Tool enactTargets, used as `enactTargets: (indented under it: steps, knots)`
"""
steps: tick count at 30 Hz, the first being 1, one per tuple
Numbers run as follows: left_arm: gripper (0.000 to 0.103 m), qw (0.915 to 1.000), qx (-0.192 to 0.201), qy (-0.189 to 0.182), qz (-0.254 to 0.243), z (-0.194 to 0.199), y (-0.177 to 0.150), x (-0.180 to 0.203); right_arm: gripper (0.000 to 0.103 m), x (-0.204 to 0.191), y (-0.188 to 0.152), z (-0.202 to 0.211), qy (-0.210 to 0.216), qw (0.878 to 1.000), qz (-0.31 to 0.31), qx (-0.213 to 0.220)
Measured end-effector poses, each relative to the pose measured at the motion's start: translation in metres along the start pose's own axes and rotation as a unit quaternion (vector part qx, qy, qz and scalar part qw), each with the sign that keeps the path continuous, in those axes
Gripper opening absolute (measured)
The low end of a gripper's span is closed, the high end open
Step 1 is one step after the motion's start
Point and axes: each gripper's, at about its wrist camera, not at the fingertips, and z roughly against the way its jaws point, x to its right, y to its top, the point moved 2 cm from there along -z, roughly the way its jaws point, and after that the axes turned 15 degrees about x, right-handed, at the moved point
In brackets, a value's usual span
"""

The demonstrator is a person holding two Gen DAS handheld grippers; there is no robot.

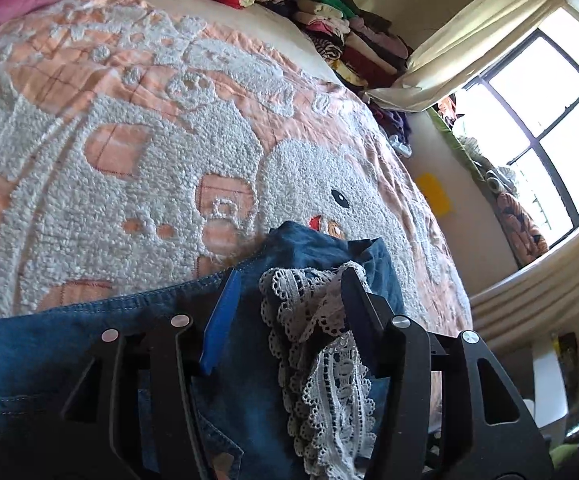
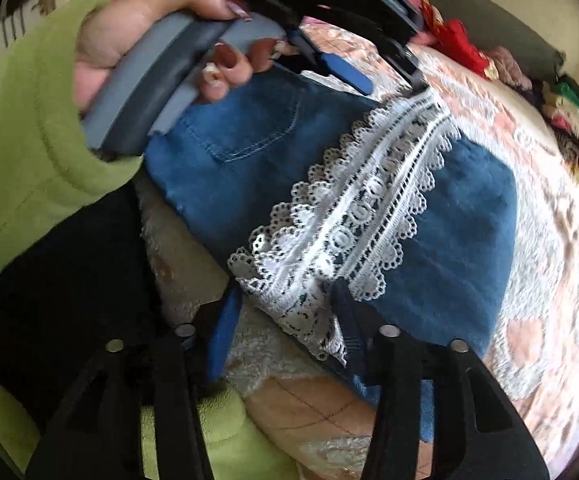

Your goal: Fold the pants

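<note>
Pants (image 2: 249, 152) lie by the bed's edge, lace (image 2: 353, 200) between both grippers' parted jaws.

The left wrist view is taken from just behind the left gripper (image 1: 289, 280), looking forward and downward along its fingers; the denim pants (image 1: 89, 344) are seen at very close range, the bedspread (image 1: 129, 120) stretches away beyond them, and a window (image 1: 537, 112) is caught at the right edge. The right wrist view is taken from behind the right gripper (image 2: 285, 300), tilted more steeply down (its edges blurred); the pants (image 2: 449, 216) and their lace trim (image 2: 353, 200) are faced from the opposite end. Pants, lace (image 1: 321, 344), bedspread (image 2: 529, 320) and the left gripper (image 2: 385, 68), held in a hand (image 2: 137, 40), are shared by both views.
</note>
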Motion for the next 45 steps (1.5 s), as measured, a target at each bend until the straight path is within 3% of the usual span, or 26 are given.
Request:
enactTargets:
  steps: [4, 10, 15, 18, 22, 26, 28, 30, 31, 32, 34, 35, 36, 40, 43, 45]
  knots:
    - [0.043, 1.0000, -0.002, 0.000, 0.000, 0.000, -0.001, 0.001, 0.019, 0.019, 0.003, 0.010, 0.031, 0.996, -0.072, 0.031]
    - [0.043, 0.9991, -0.025, -0.025, 0.023, -0.009, -0.009, 0.002, 0.019, 0.038, 0.002, 0.012, 0.061, 0.987, -0.143, 0.046]
    - [0.050, 0.9973, -0.041, -0.043, 0.044, -0.013, -0.014, 0.003, 0.020, 0.033, 0.003, 0.007, 0.055, 0.989, -0.128, 0.040]
    - [0.051, 0.9930, -0.038, -0.071, 0.087, -0.010, -0.012, -0.004, 0.020, 0.035, 0.005, 0.008, 0.054, 0.989, -0.134, 0.041]
    - [0.052, 0.9910, -0.038, -0.083, 0.098, -0.007, -0.012, -0.004, 0.022, 0.033, 0.002, 0.008, 0.055, 0.987, -0.142, 0.043]
    - [0.061, 0.9884, -0.044, -0.097, 0.108, -0.008, -0.013, -0.002, 0.022, 0.036, -0.001, 0.014, 0.054, 0.987, -0.144, 0.045]
    - [0.061, 0.9904, -0.042, -0.086, 0.099, -0.009, -0.013, -0.001, 0.023, 0.036, -0.002, 0.015, 0.054, 0.987, -0.142, 0.046]
    - [0.061, 0.9968, -0.042, -0.037, 0.057, -0.012, -0.015, 0.002, 0.024, 0.035, -0.003, 0.013, 0.051, 0.988, -0.138, 0.045]
    - [0.061, 0.9974, -0.044, -0.029, 0.050, -0.014, -0.016, 0.003, 0.026, 0.034, -0.003, 0.012, 0.050, 0.989, -0.135, 0.045]
    - [0.058, 0.9978, -0.045, -0.022, 0.044, -0.016, -0.017, 0.004, 0.028, 0.032, -0.004, 0.010, 0.049, 0.989, -0.132, 0.044]
    - [0.044, 0.9988, -0.042, -0.005, 0.026, -0.019, -0.018, 0.007, 0.029, 0.030, -0.004, 0.009, 0.046, 0.990, -0.124, 0.044]
    - [0.021, 0.9988, -0.043, 0.000, 0.022, -0.021, -0.019, 0.008, 0.029, 0.028, -0.004, 0.007, 0.044, 0.991, -0.117, 0.043]
    - [0.014, 0.9987, -0.047, 0.003, 0.020, -0.023, -0.021, 0.008, 0.029, 0.028, -0.005, 0.005, 0.043, 0.992, -0.114, 0.042]
    - [0.009, 0.9996, -0.027, -0.005, 0.000, -0.017, -0.018, 0.017, 0.018, 0.029, -0.004, 0.006, 0.045, 0.991, -0.119, 0.045]
    - [0.009, 0.9995, 0.003, -0.032, -0.008, -0.002, -0.009, 0.026, 0.018, 0.030, 0.002, 0.015, 0.054, 0.988, -0.129, 0.062]
    - [0.009, 0.9992, 0.019, -0.024, -0.024, 0.004, -0.003, 0.028, 0.018, 0.028, 0.009, 0.019, 0.065, 0.988, -0.123, 0.073]
